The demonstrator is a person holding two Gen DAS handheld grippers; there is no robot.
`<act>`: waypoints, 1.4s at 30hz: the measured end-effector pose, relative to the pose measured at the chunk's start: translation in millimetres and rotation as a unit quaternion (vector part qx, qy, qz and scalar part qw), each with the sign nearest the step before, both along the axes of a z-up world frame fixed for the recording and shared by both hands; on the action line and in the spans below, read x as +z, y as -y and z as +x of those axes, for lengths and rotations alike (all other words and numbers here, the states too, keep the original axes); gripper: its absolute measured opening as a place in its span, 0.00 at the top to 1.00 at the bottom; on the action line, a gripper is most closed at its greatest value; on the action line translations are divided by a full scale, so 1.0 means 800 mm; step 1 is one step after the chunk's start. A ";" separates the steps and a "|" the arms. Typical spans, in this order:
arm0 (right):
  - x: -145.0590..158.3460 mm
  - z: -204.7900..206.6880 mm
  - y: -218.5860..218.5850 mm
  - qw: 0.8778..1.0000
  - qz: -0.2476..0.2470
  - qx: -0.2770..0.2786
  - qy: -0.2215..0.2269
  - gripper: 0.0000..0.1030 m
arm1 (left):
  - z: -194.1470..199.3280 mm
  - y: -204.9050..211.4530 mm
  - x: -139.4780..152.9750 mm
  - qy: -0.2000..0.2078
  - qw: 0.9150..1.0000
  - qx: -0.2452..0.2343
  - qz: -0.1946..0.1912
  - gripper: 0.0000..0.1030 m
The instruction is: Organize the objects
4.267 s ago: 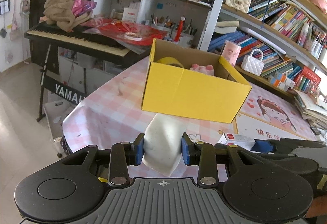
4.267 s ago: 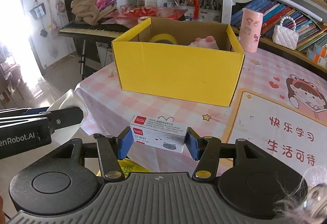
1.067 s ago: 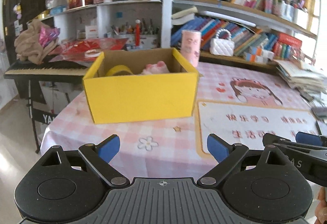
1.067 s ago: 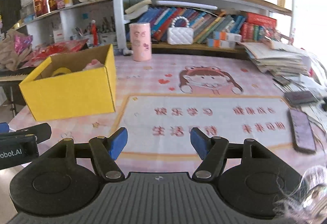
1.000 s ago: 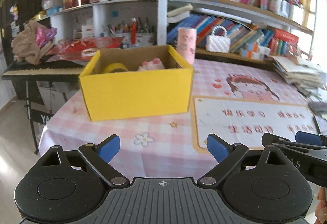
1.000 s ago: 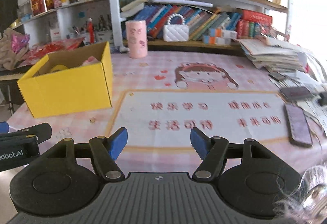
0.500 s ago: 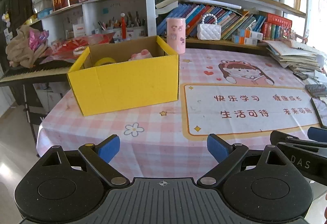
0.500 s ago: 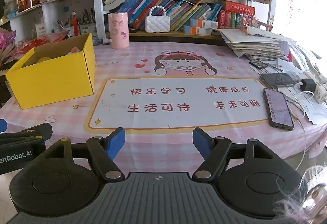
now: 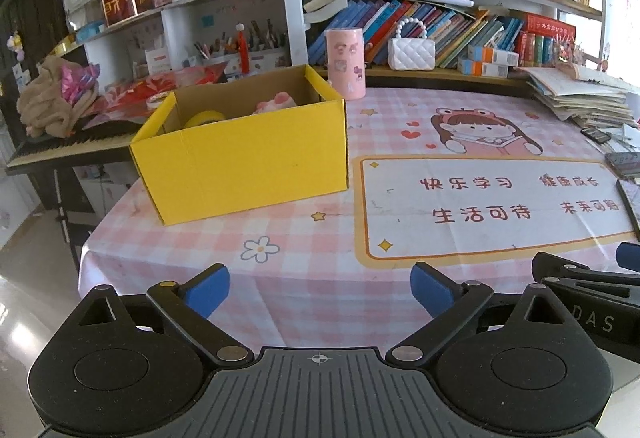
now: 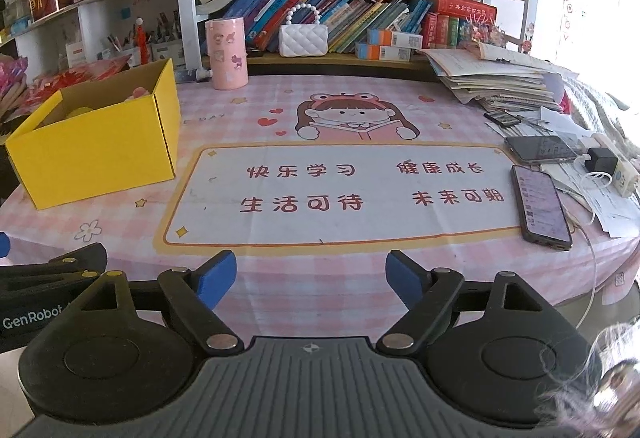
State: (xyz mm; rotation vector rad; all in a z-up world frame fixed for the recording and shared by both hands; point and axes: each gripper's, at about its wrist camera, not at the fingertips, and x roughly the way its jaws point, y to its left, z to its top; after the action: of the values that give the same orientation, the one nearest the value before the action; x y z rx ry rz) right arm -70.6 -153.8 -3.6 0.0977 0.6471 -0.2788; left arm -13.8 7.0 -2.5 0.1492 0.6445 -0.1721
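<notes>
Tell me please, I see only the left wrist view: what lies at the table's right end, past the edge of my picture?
Observer: A phone lies flat near the front edge, and a second phone lies behind it.
Operator: Is anything beside them?
Observer: A black charger sits on a white power strip.
Operator: Does the right gripper hold something?
Observer: No. The right gripper is empty, and its jaws are opening.

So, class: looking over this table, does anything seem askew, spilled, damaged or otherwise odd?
Nothing spilled or damaged. The yellow box sits at an angle to the table edge, and the paper stack at the far right is untidy. Both grippers hold nothing.
</notes>
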 end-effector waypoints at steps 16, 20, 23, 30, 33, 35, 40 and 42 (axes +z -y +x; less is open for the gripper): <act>-0.003 -0.003 0.002 1.000 -0.006 -0.016 -0.009 0.09 | -0.001 -0.001 -0.003 -0.010 1.000 0.006 0.007 0.03; -0.003 -0.004 0.002 1.000 -0.007 -0.018 -0.009 0.09 | -0.001 0.000 -0.002 -0.010 1.000 0.006 0.008 0.03; -0.003 -0.004 0.002 1.000 -0.007 -0.019 -0.009 0.09 | -0.001 0.000 -0.002 -0.010 1.000 0.006 0.007 0.03; -0.002 -0.005 0.002 1.000 -0.008 -0.019 -0.009 0.09 | 0.000 0.000 -0.003 -0.011 1.000 0.007 0.008 0.03; -0.002 -0.005 0.003 1.000 -0.008 -0.019 -0.009 0.09 | 0.000 0.001 -0.003 -0.014 1.000 0.008 0.009 0.03; -0.002 -0.004 0.003 1.000 -0.008 -0.020 -0.009 0.09 | 0.000 0.001 -0.003 -0.013 1.000 0.008 0.009 0.03; -0.002 -0.005 0.003 1.000 -0.008 -0.020 -0.010 0.09 | 0.001 0.000 -0.005 -0.015 1.000 0.010 0.010 0.03; -0.002 -0.004 0.003 1.000 -0.008 -0.020 -0.011 0.09 | 0.001 0.000 -0.005 -0.016 1.000 0.011 0.011 0.03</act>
State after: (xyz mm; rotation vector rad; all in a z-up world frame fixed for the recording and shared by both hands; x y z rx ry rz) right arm -73.9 -156.6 -5.0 0.0929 0.6647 -0.3233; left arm -13.2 6.8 -6.5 0.1607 0.6800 -0.1472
